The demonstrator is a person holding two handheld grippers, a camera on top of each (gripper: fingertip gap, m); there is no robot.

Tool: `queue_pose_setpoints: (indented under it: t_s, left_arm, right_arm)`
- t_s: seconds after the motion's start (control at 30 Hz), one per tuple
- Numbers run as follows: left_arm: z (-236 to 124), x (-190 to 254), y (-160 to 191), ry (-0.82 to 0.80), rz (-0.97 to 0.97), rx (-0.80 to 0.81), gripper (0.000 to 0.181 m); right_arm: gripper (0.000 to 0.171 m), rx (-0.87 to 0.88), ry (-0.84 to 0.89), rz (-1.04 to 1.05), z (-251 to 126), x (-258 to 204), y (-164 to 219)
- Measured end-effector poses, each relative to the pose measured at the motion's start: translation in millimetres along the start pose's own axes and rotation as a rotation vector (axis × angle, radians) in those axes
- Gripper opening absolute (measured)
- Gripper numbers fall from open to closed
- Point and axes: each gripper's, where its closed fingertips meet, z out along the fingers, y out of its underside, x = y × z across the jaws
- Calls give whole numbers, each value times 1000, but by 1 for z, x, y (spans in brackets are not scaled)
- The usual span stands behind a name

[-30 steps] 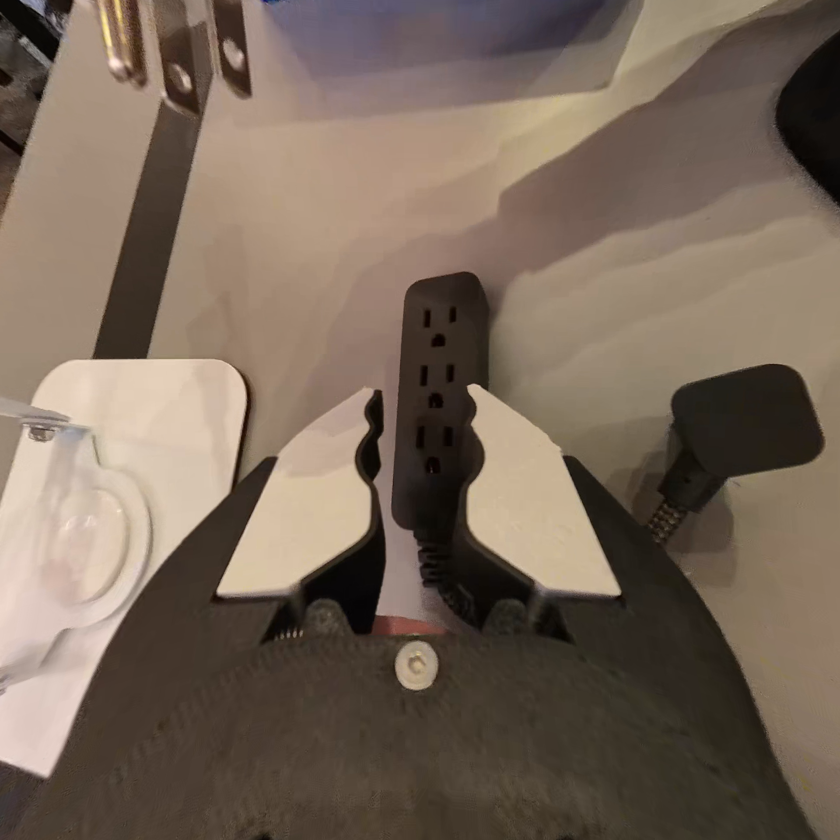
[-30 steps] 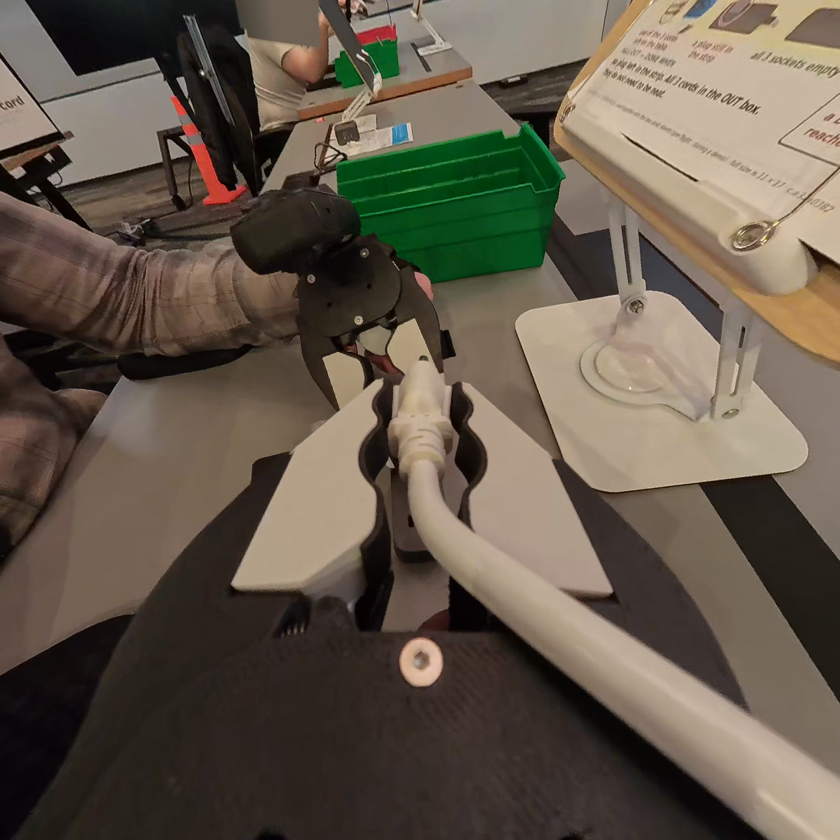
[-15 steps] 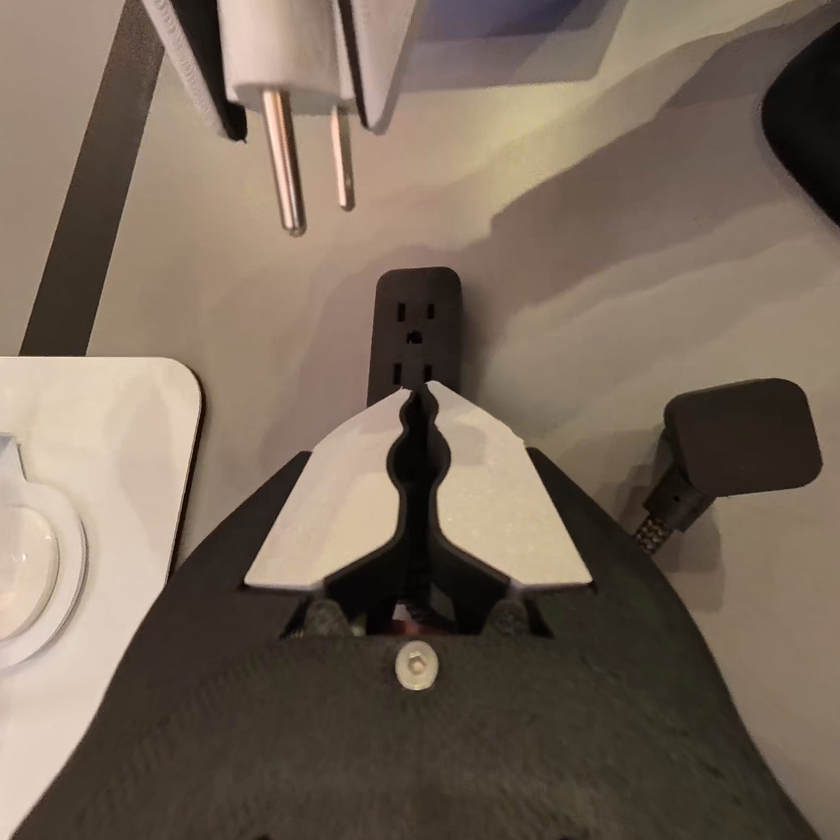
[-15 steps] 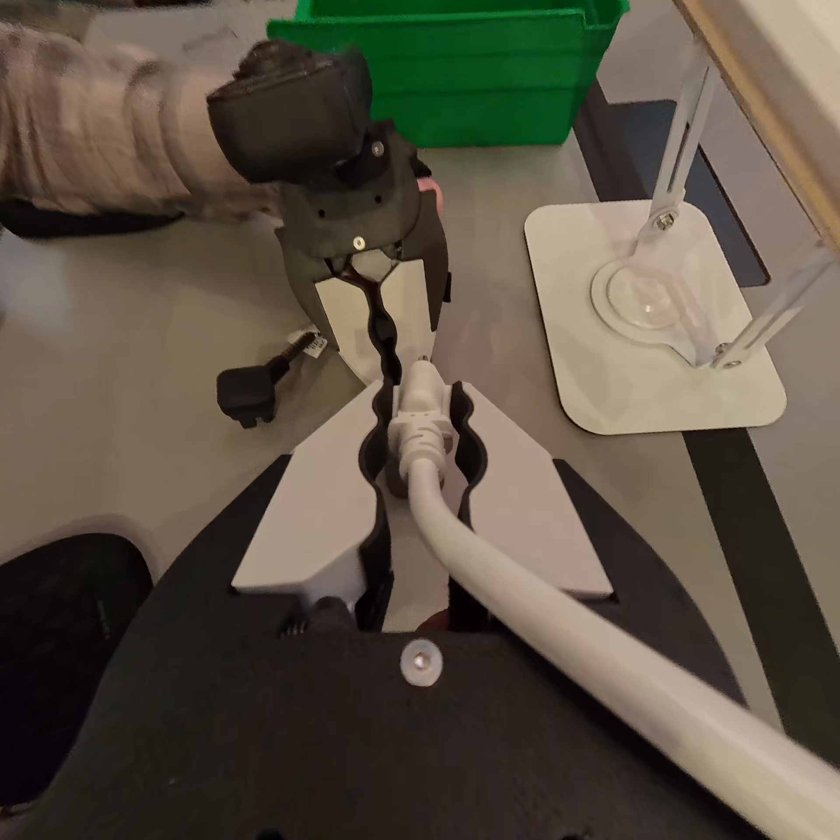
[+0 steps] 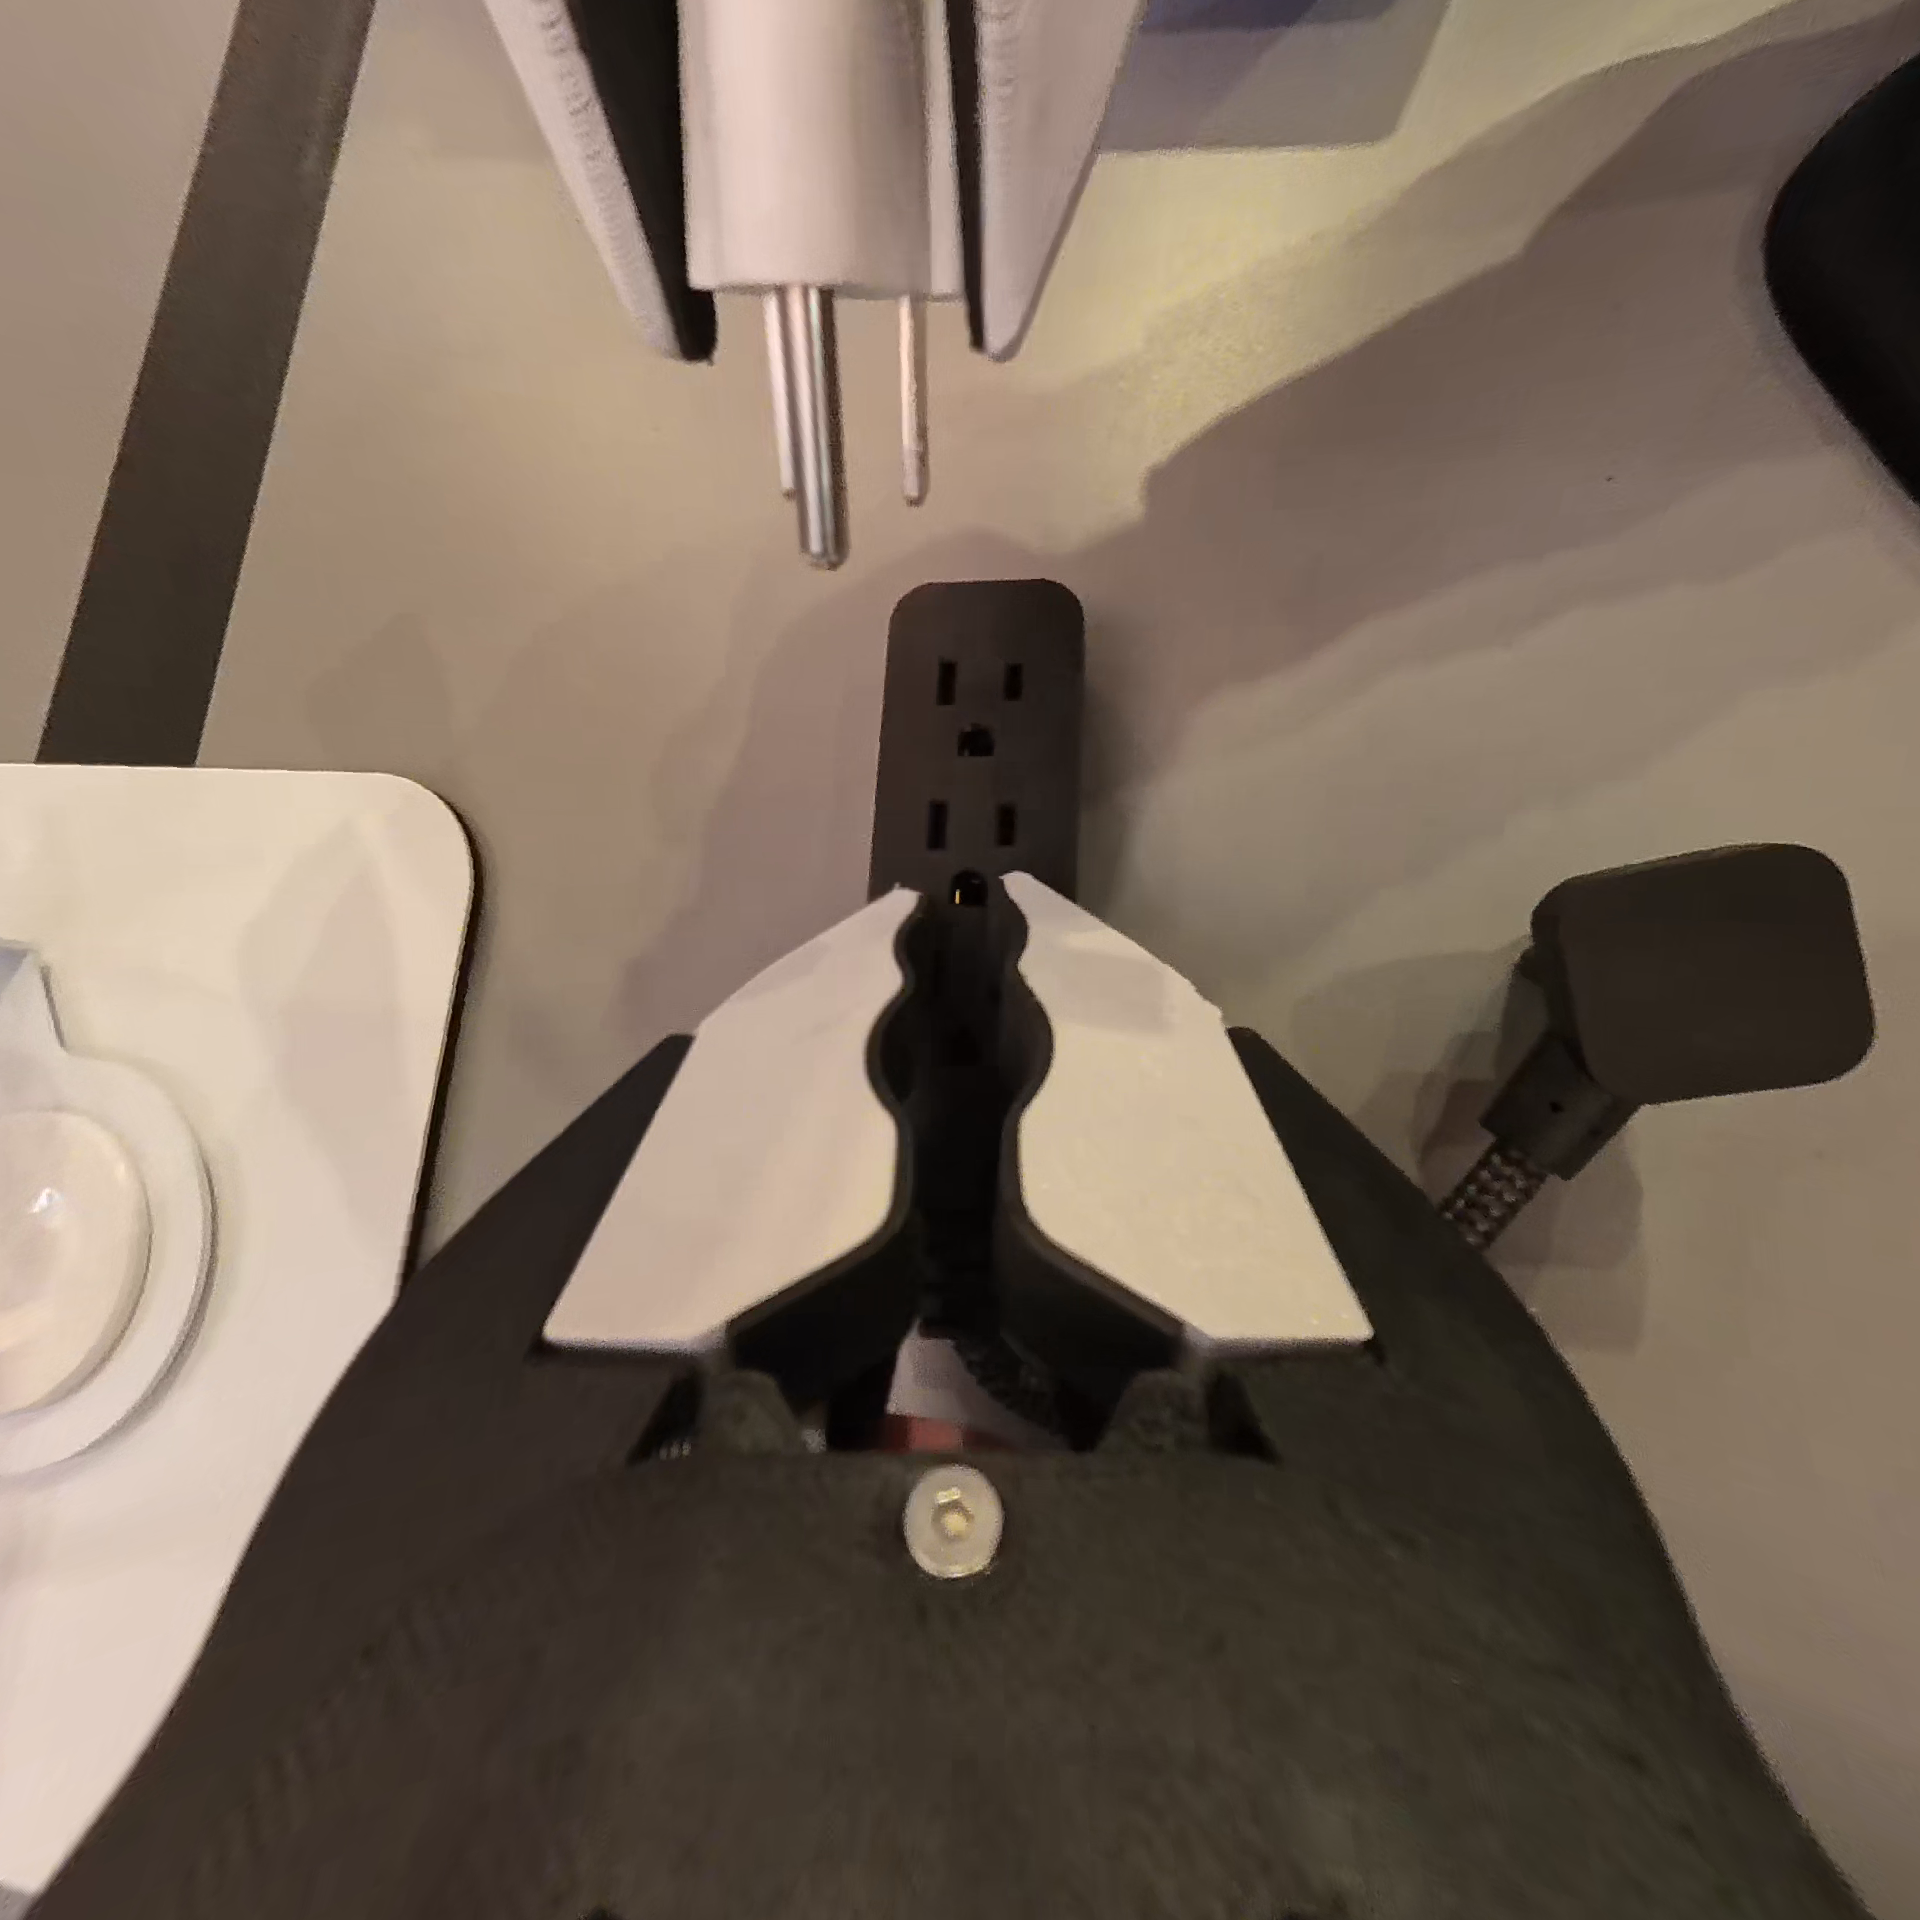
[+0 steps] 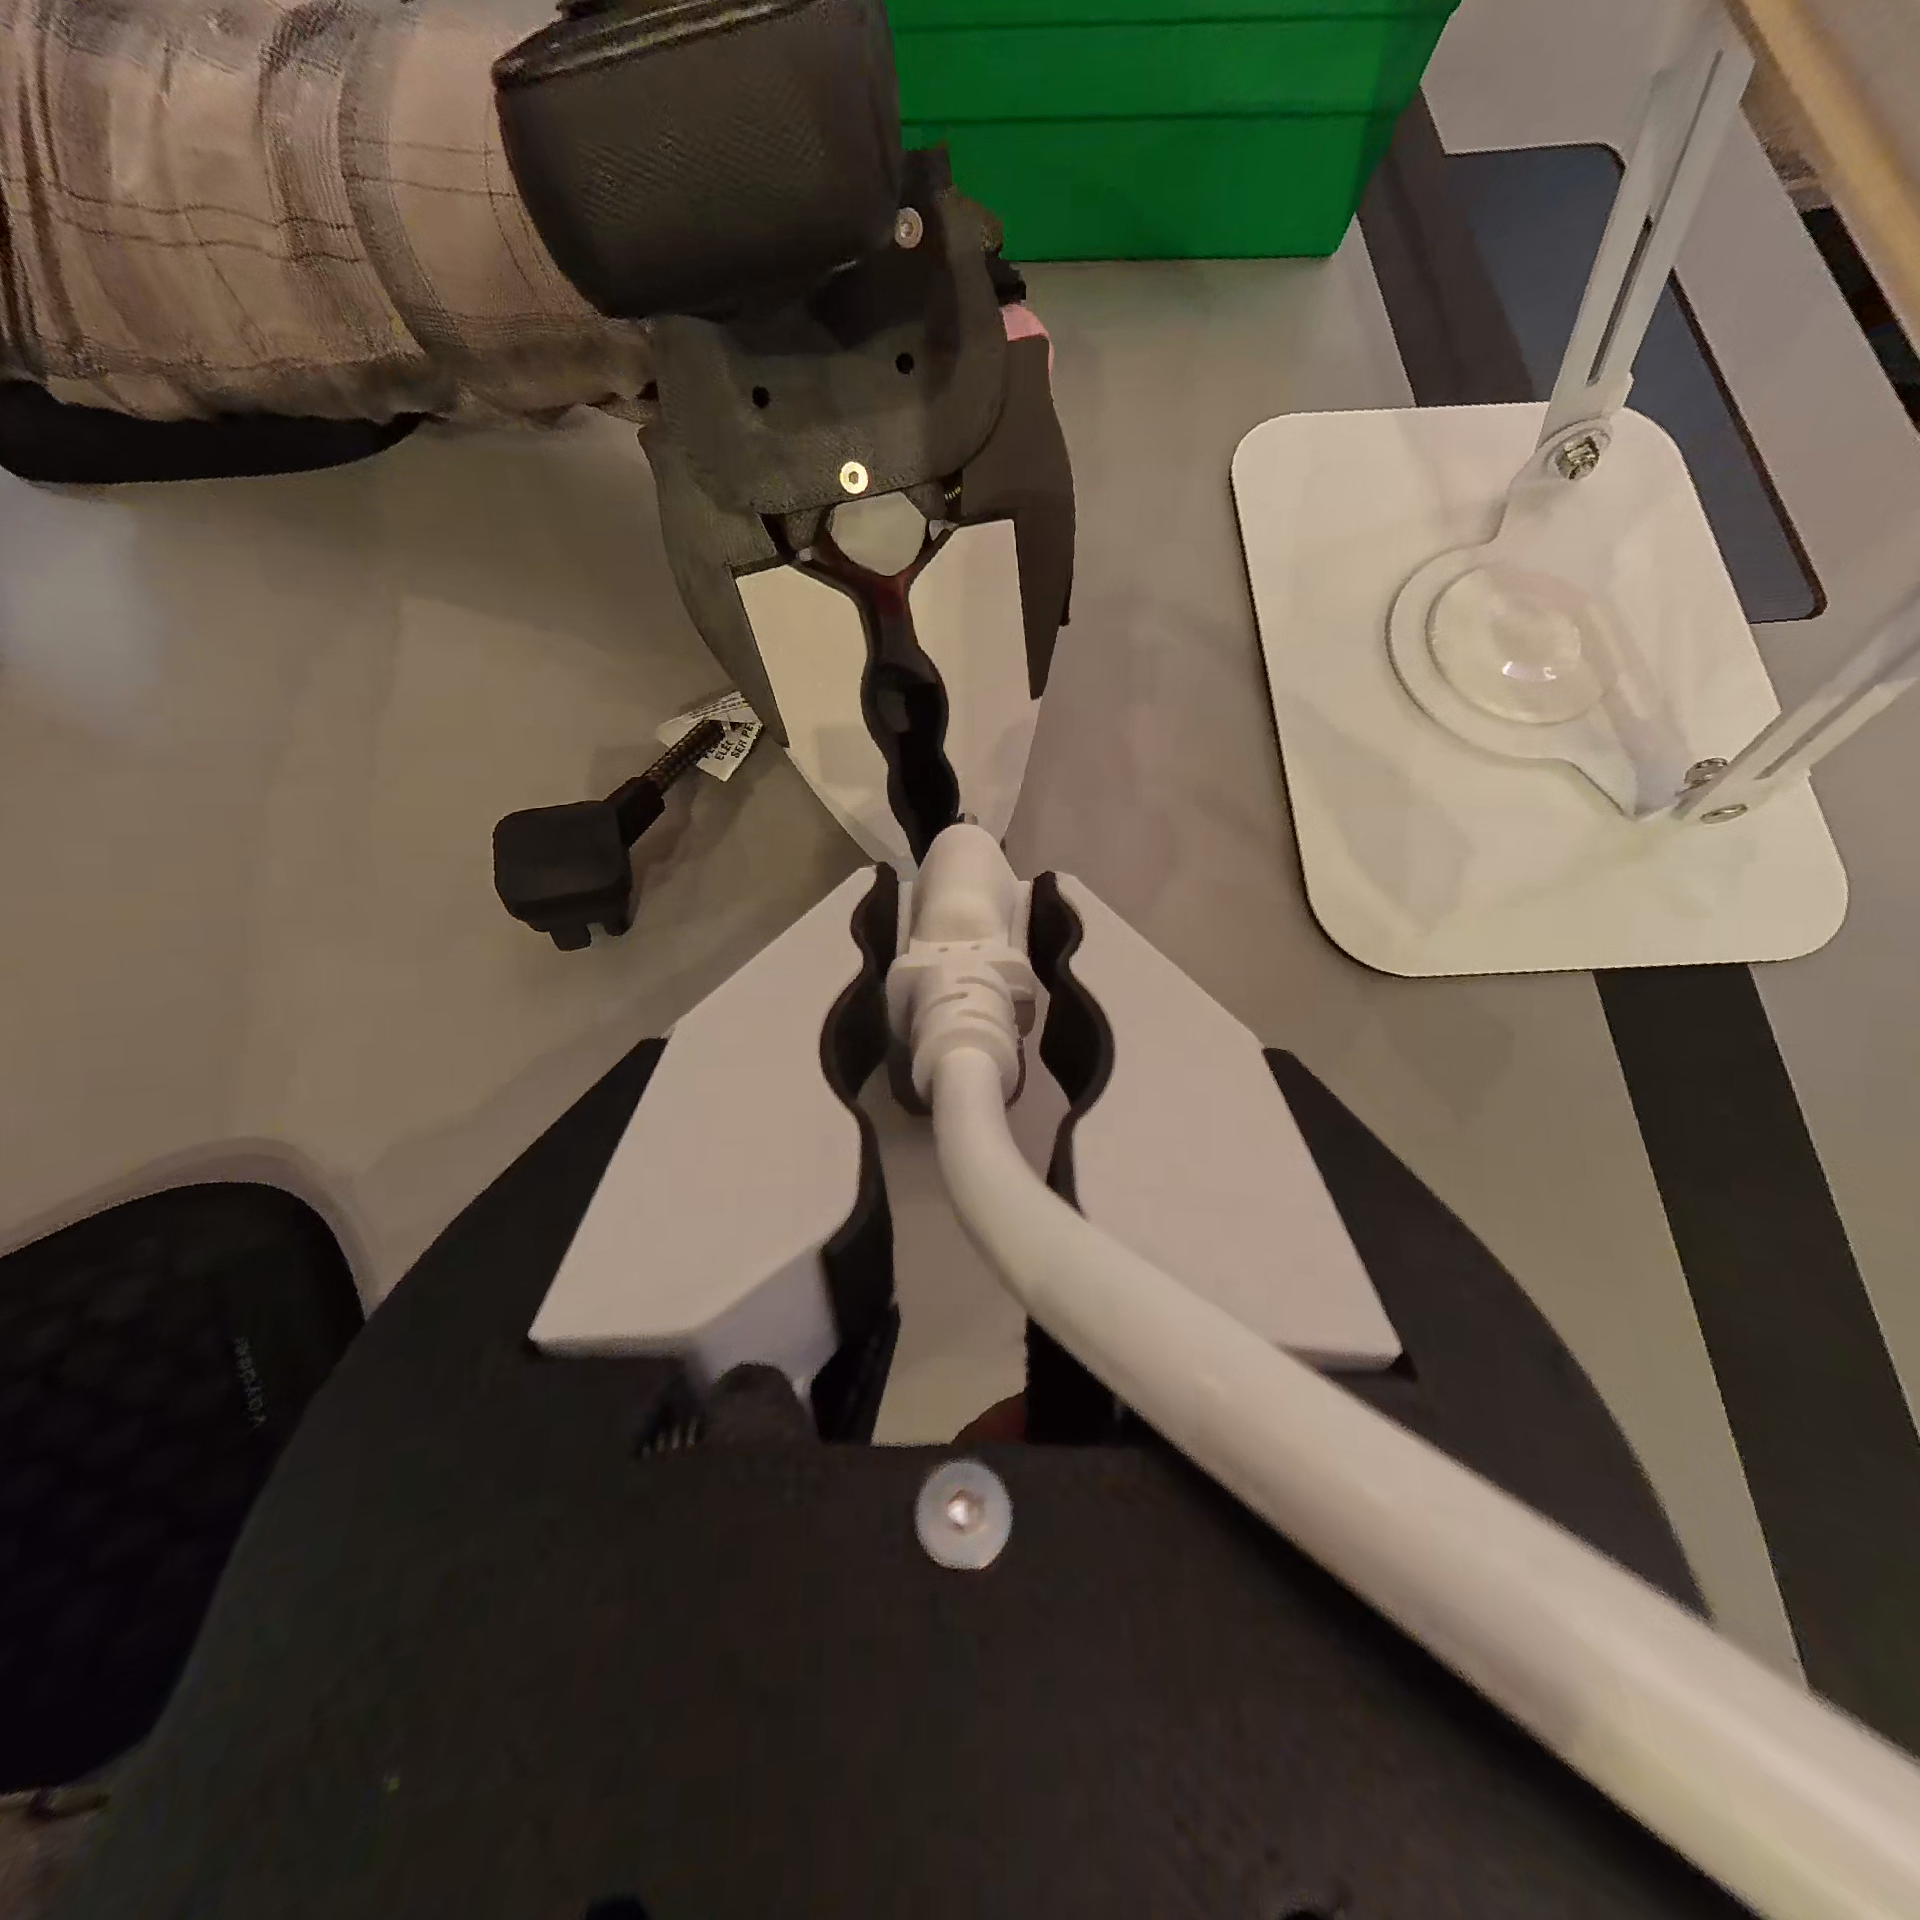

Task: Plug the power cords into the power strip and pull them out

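Note:
The black power strip (image 5: 977, 748) lies on the grey table with two free sockets showing. My left gripper (image 5: 961, 899) is shut over its near end, jaws almost together, and holds it down; the third socket is mostly hidden beneath the fingers. My right gripper (image 6: 961, 883) is shut on a white plug (image 6: 961, 935) whose thick white cord (image 6: 1299, 1455) runs back over it. In the left wrist view the white plug (image 5: 821, 156) hangs prongs-down just beyond the strip's far end, a little to its left. The left gripper (image 6: 935, 831) faces mine, nearly tip to tip.
The strip's own black plug (image 5: 1704, 966) lies on the table beside it, also in the right wrist view (image 6: 566, 878). A white stand base (image 6: 1538, 727) sits on the other side. A green bin (image 6: 1143, 135) stands behind. A plaid sleeve (image 6: 260, 208) reaches in. The tips of one gripper are about 8 cm away from the tips of the other.
The left jaws closed over the strip's near end, having been open around it. The right gripper brought the white plug down and closer to the strip's far socket.

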Motion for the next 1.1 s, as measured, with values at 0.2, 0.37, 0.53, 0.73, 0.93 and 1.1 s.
queue_pose_setpoints:
  t_s: [0.2,0.37,0.53,0.73,0.93,1.1]
  left_arm:
    - [-1,-3,2,5,-31,12,16]
    - [-8,-1,8,43,-51,3,26]
    - [-5,-1,6,34,-43,1,20]
    - [-5,-1,6,35,-47,-2,20]
    - [-5,-4,6,25,-52,-10,26]
    - [-5,-4,6,32,-58,8,26]
  right_arm:
    - [24,-22,-16,-2,3,-5,2]
    - [24,-28,-19,-1,4,-5,3]
    - [24,-40,-26,2,5,-5,6]
    - [24,-119,-11,-17,8,-7,12]
    - [24,-274,9,-43,11,-3,28]
    - [24,-351,3,-51,11,-1,36]
